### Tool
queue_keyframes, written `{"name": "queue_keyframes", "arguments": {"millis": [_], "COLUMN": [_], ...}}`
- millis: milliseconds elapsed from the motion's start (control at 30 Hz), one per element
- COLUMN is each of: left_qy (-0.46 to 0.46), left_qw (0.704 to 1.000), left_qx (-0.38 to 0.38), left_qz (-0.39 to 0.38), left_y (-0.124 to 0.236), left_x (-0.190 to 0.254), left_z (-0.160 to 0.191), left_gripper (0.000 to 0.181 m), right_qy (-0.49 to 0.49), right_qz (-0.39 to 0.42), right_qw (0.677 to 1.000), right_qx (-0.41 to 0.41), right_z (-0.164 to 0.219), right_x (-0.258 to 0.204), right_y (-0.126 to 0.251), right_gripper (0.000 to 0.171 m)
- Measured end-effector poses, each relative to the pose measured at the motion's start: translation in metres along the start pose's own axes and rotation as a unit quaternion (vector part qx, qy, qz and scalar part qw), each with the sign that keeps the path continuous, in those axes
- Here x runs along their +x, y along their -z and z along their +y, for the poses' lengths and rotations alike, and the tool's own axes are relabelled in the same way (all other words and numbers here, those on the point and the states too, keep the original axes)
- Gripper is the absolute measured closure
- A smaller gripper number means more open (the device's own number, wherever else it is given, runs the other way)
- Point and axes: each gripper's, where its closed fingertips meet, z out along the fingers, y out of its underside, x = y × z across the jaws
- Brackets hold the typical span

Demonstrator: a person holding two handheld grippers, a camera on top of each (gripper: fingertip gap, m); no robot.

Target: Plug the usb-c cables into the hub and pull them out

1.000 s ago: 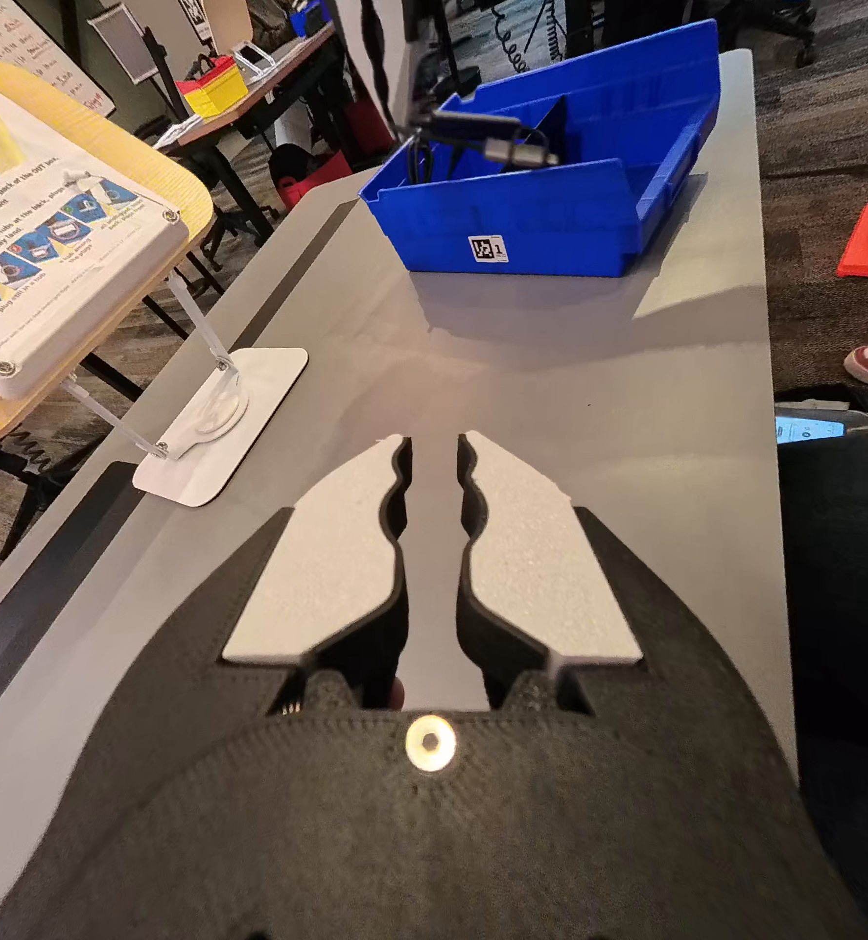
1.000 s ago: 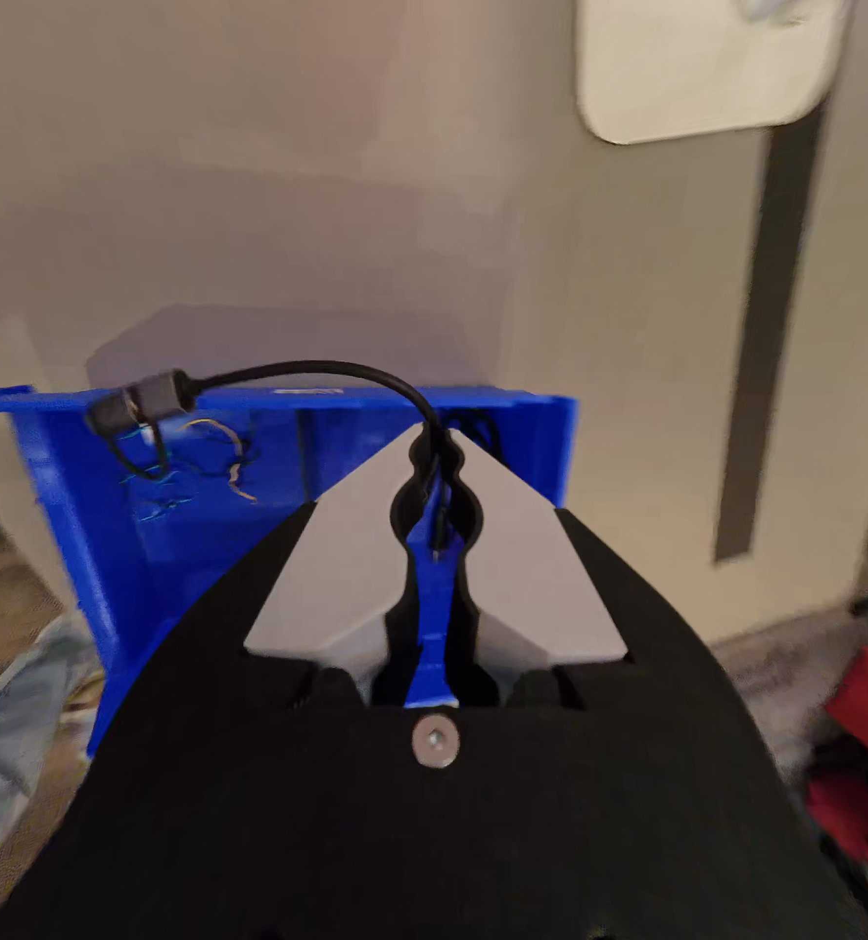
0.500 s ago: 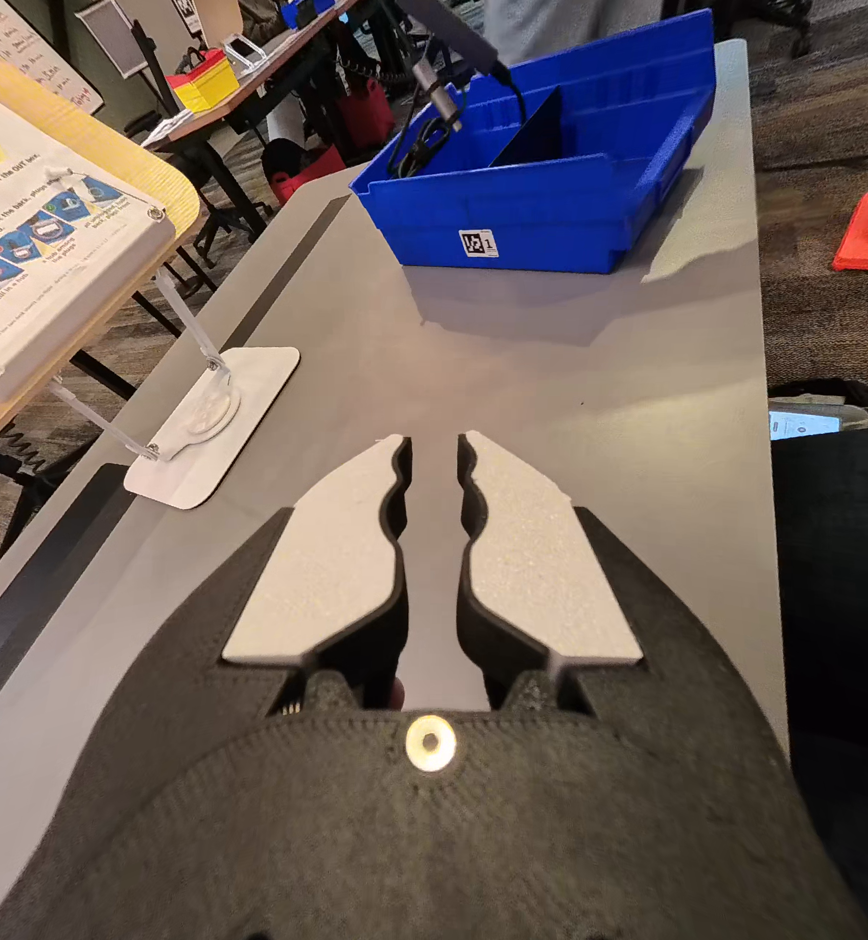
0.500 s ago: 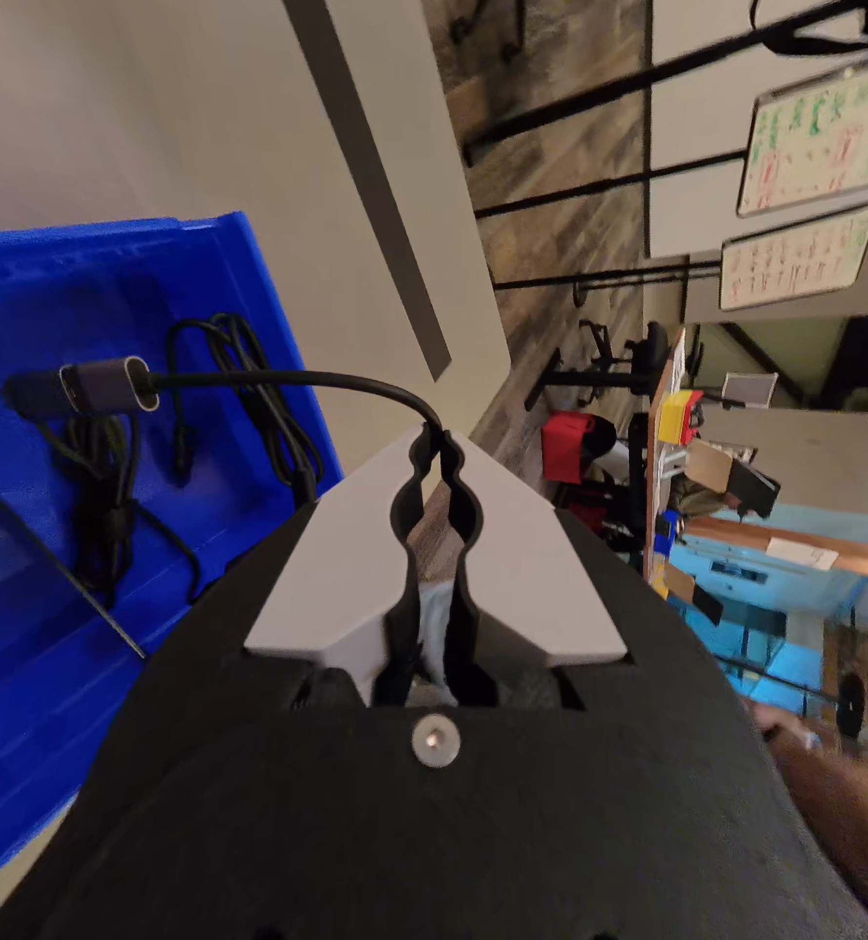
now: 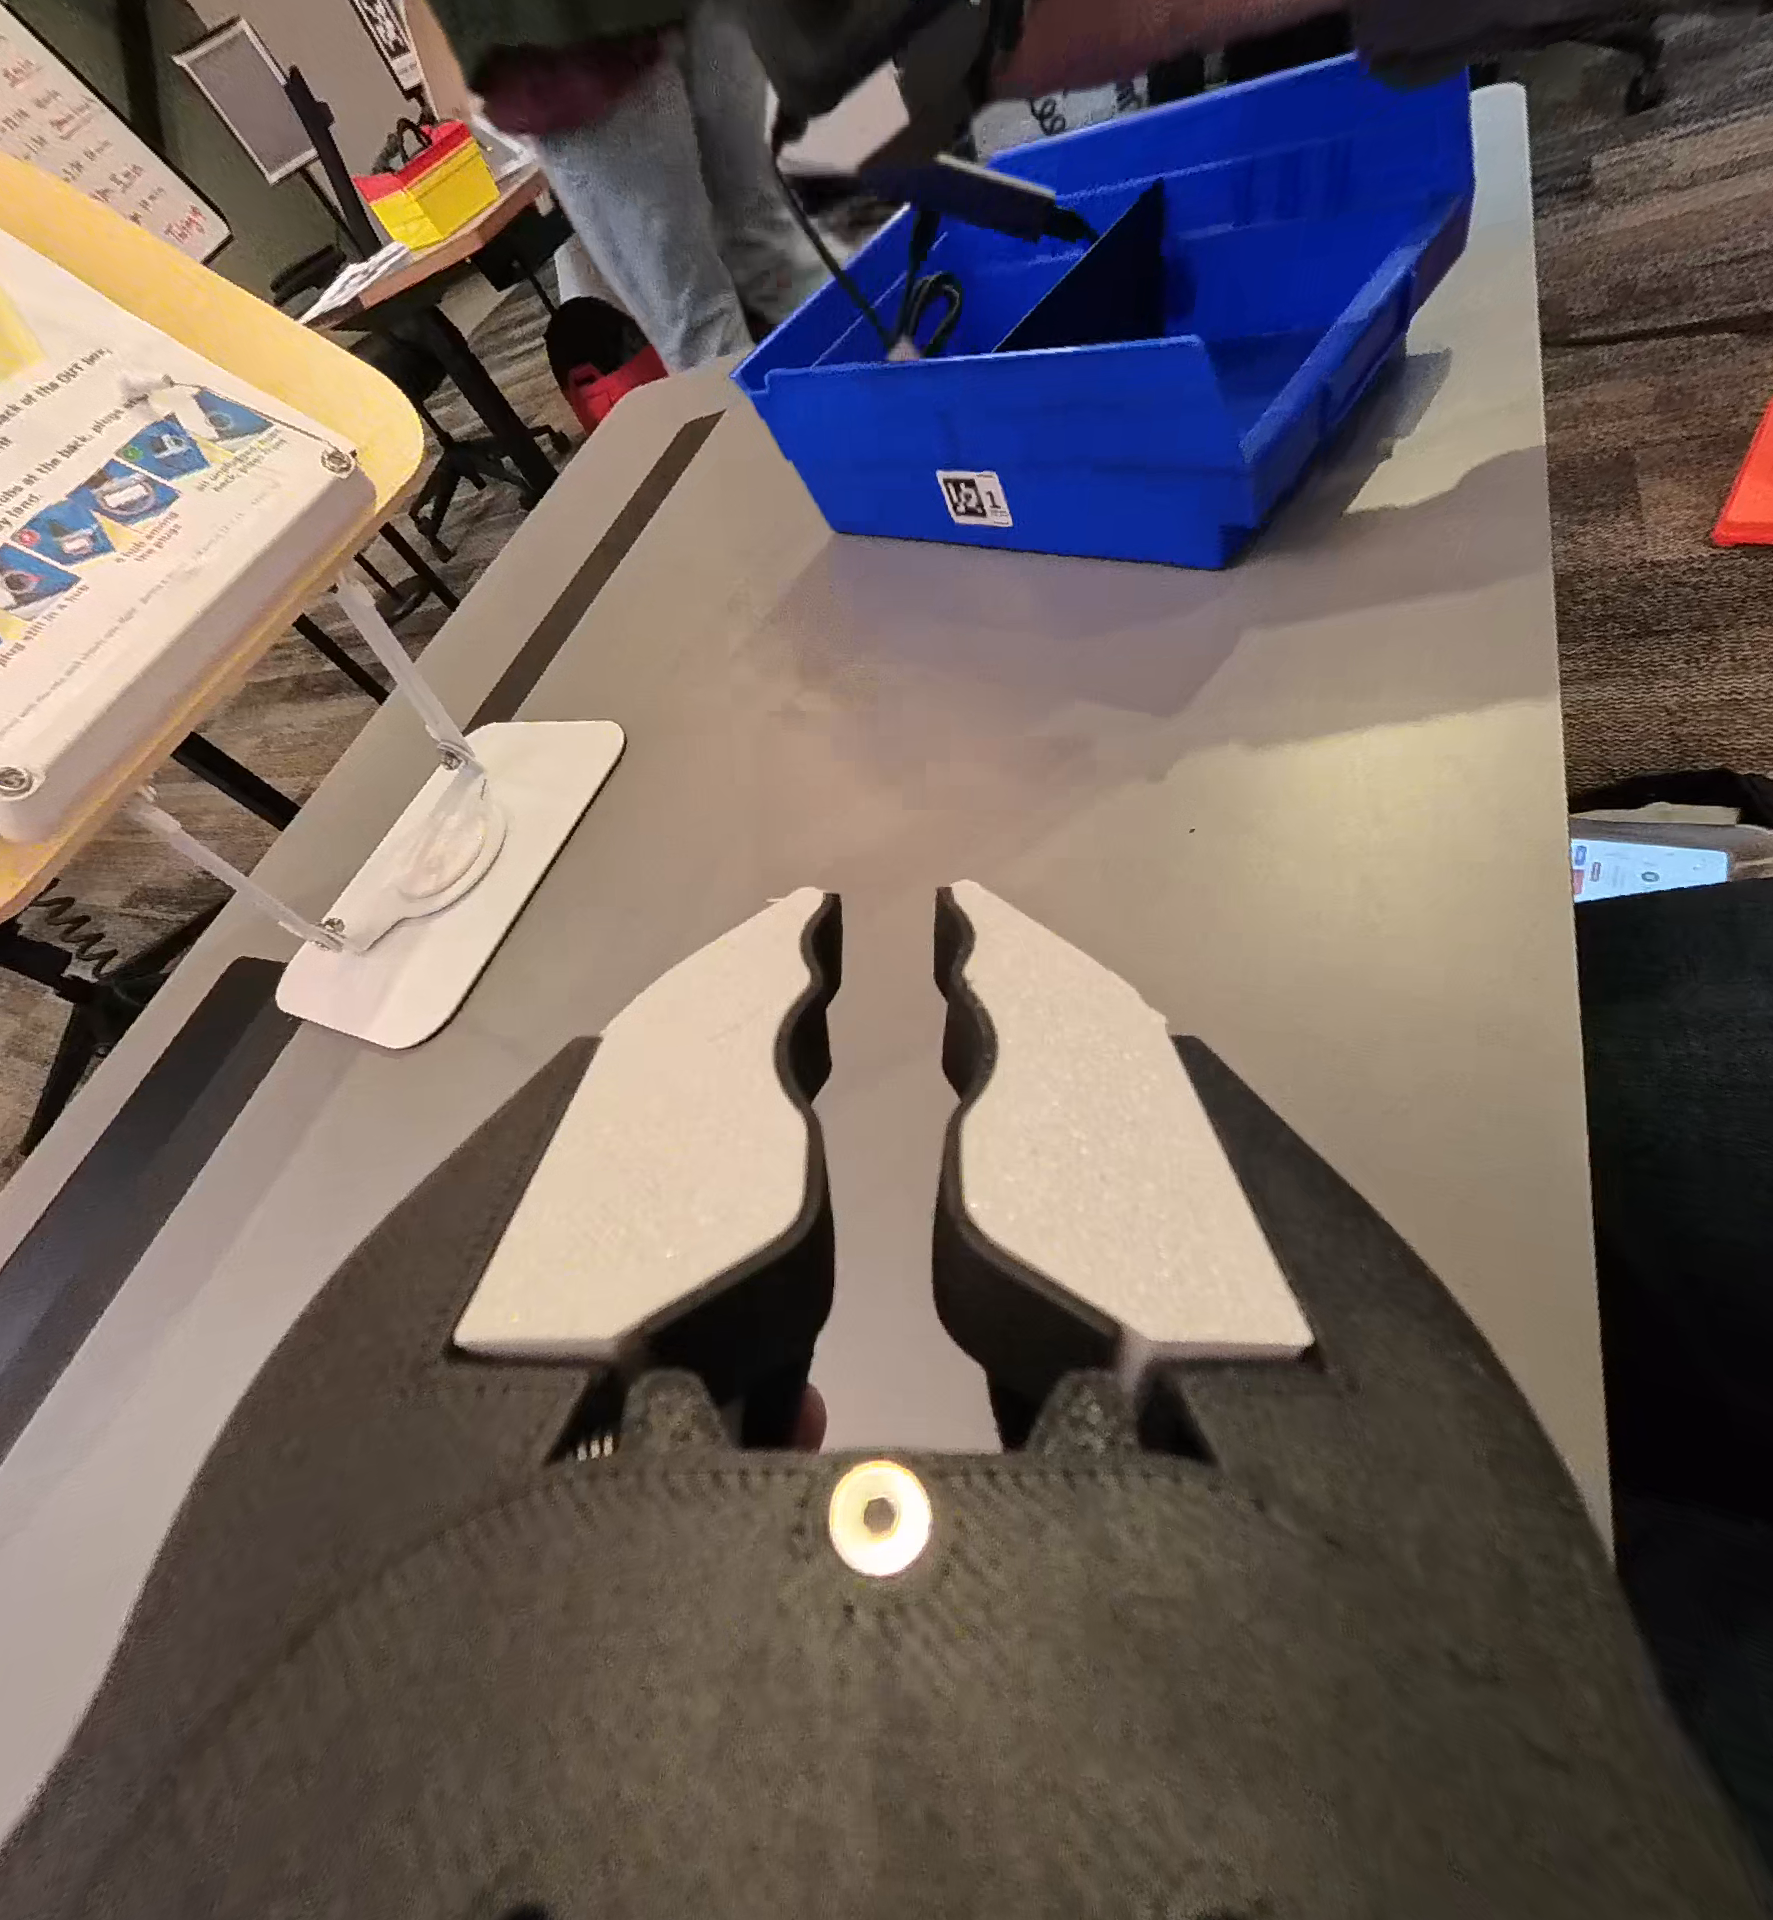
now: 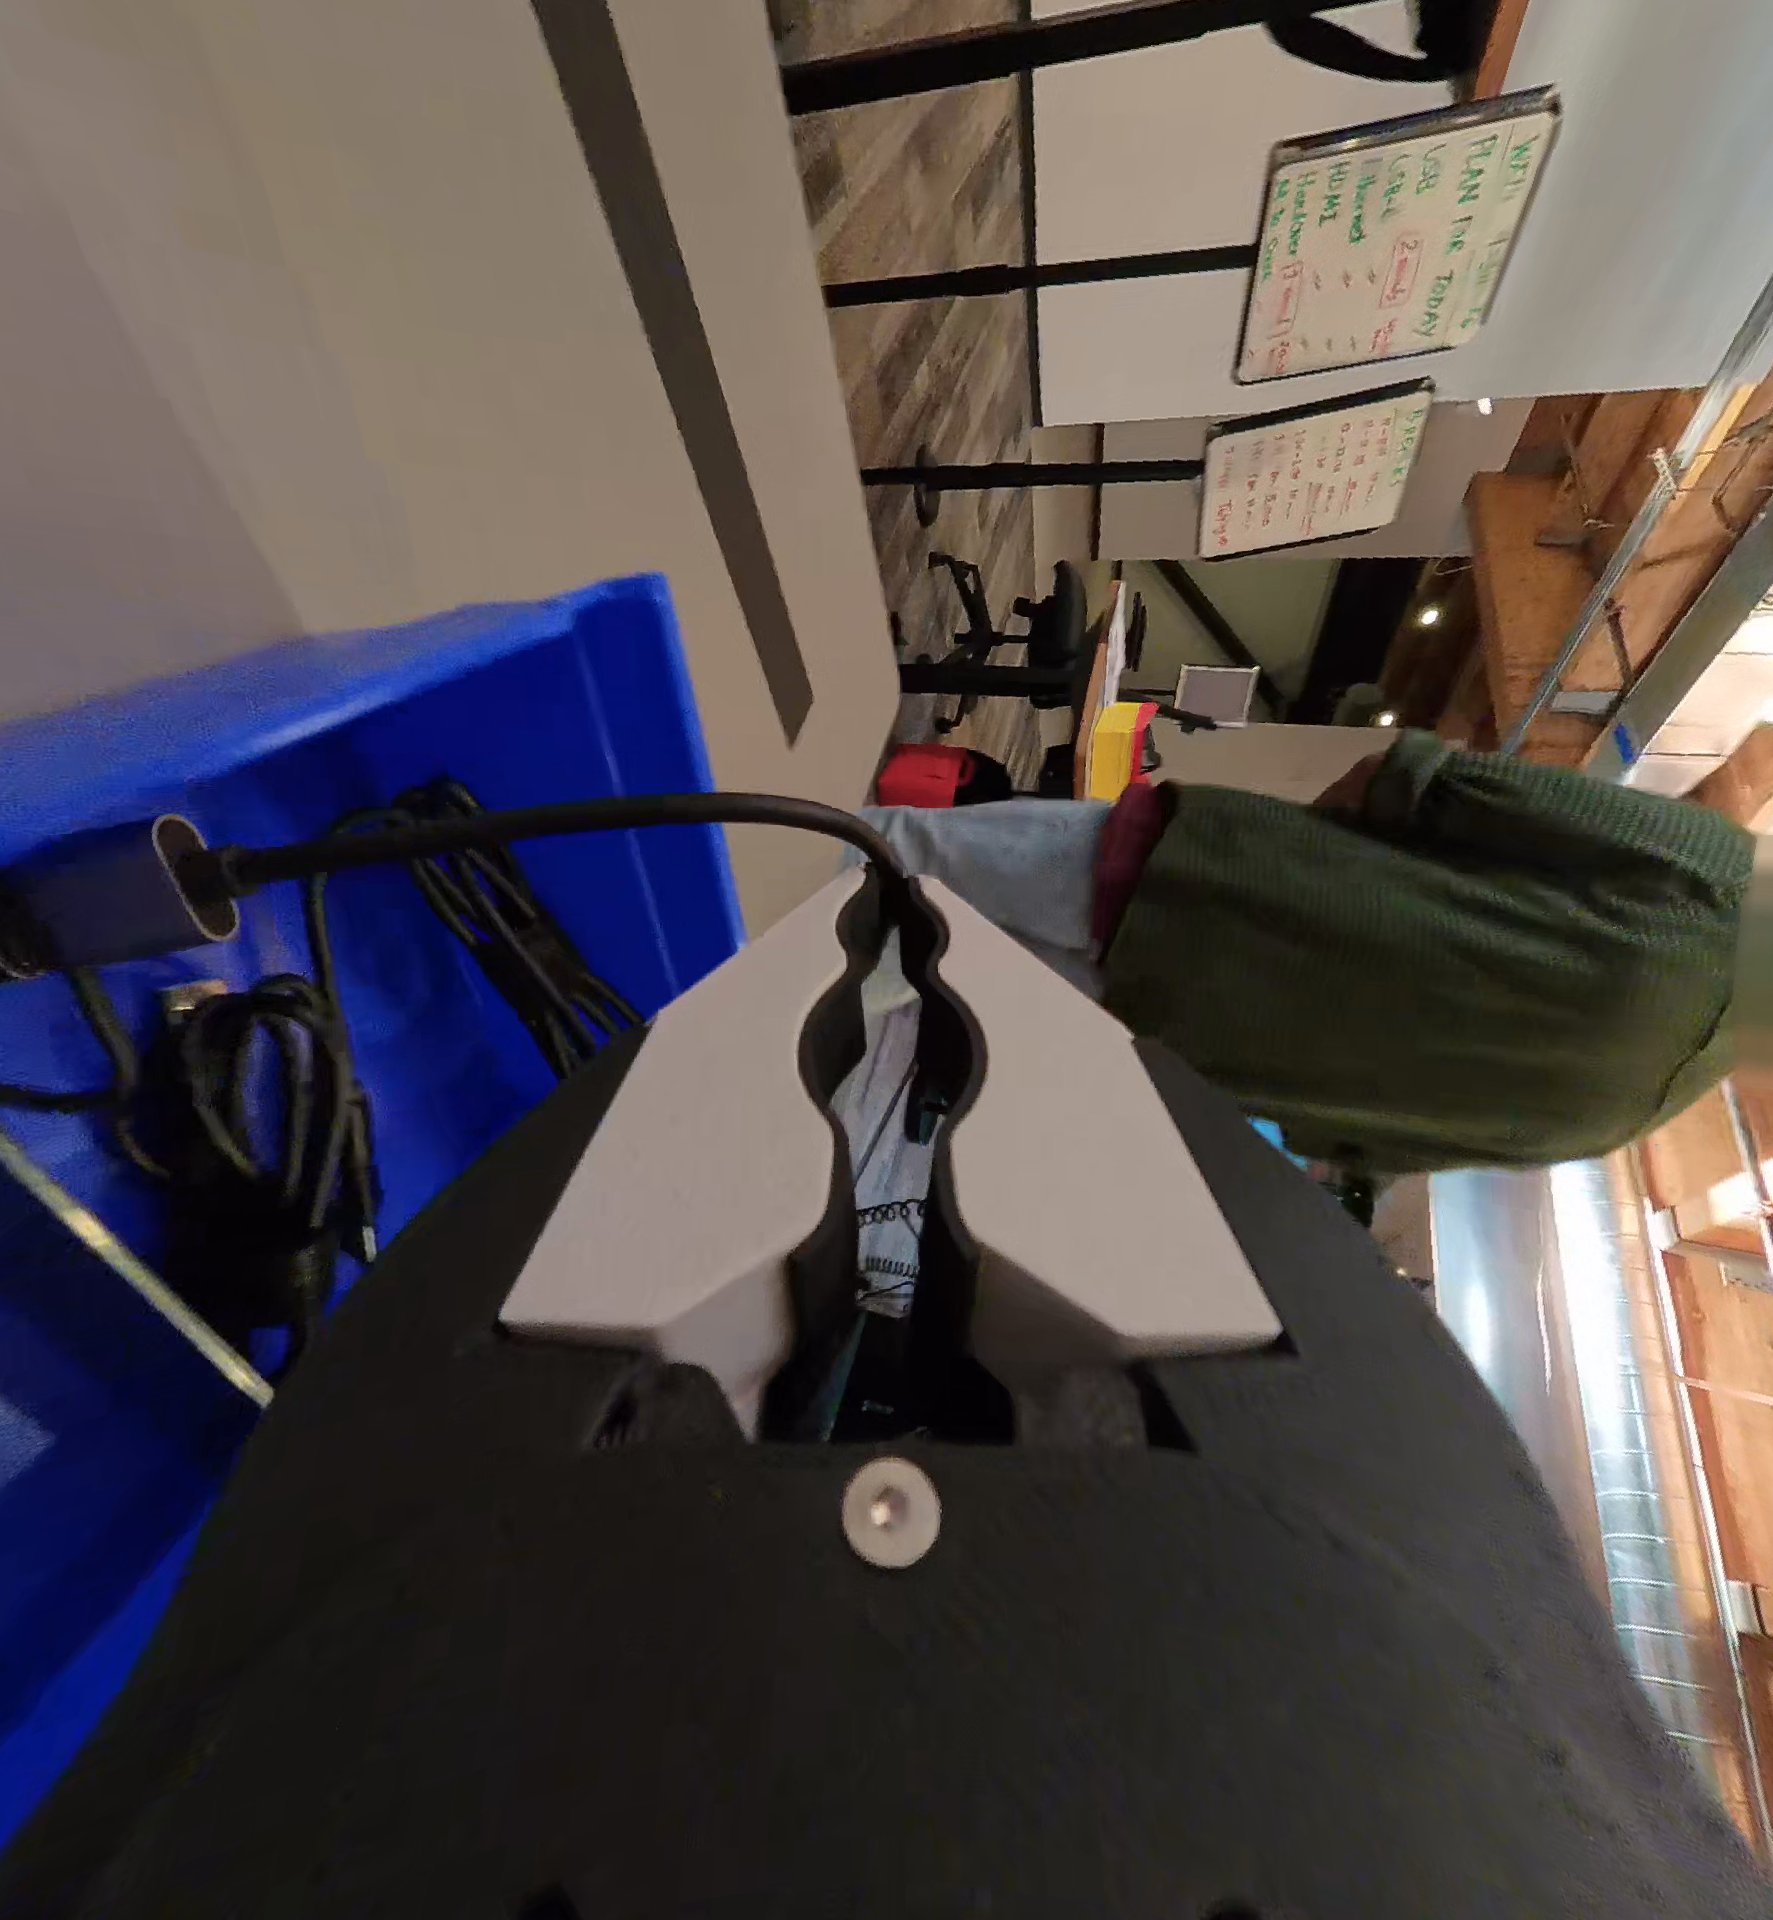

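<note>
A: What is the right claw (image 6: pixel 887 883) holding?

B: It is pinching the hub's black cable (image 6: pixel 549 826) at its very tips, jaws nearly touching. The grey hub (image 6: pixel 123 904) is dangling off to about nine o'clock in the right wrist view, hanging over the blue bin (image 6: pixel 466 707).

A: And the usb-c cables?

B: They are lying coiled in the bin's compartment, at about eight o'clock: a black bundle of usb-c cables (image 6: pixel 238 1101), none plugged in yet.

A: The left claw (image 5: pixel 887 909)?

B: It is hovering low over the grey counter (image 5: pixel 1225 831), jaws narrowly parted and gripping nothing. From there the bin (image 5: pixel 1069 416) is sitting at twelve o'clock, well apart, with the sign stand's white base (image 5: pixel 456 883) at ten o'clock.

A: What could be going wrong here?

B: The grip is on thin cable, not the hub body, so I judge the hub may be swinging or slipping through the tips. It could also be snagging the coiled cables and dragging them out. A swinging hub would be landing port-side askew, making plugging harder.
</note>
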Motion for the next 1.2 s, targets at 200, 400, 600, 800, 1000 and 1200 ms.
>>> {"name": "queue_keyframes", "arguments": {"millis": [200, 400, 600, 800, 1000, 1200], "left_qy": [-0.002, -0.003, -0.007, -0.011, -0.013, -0.02], "left_qw": [1.0, 1.0, 1.0, 0.999, 0.998, 0.998], "left_qx": [0.0, 0.001, 0.006, 0.013, 0.015, 0.01], "left_qz": [-0.001, -0.002, -0.011, -0.034, -0.055, -0.056], "left_y": [0.001, 0.001, 0.006, 0.02, 0.035, 0.045], "left_x": [-0.001, -0.001, -0.006, -0.019, -0.028, -0.021], "left_z": [-0.001, -0.002, -0.01, -0.022, -0.03, -0.03], "left_gripper": [0.165, 0.165, 0.165, 0.163, 0.16, 0.159], "right_qy": [0.016, -0.036, -0.188, -0.318, -0.328, -0.312], "right_qz": [-0.111, -0.226, -0.274, -0.421, -0.452, -0.453], "right_qw": [0.993, 0.973, 0.942, 0.841, 0.827, 0.835], "right_qx": [0.022, 0.033, 0.052, 0.12, 0.071, 0.014], "right_z": [-0.007, -0.007, -0.003, -0.033, -0.044, -0.036], "right_x": [-0.043, -0.053, -0.019, -0.056, -0.141, -0.189], "right_y": [0.005, 0.027, 0.071, 0.156, 0.175, 0.164], "right_gripper": [0.169, 0.119, 0.097, 0.101, 0.081, 0.113]}}
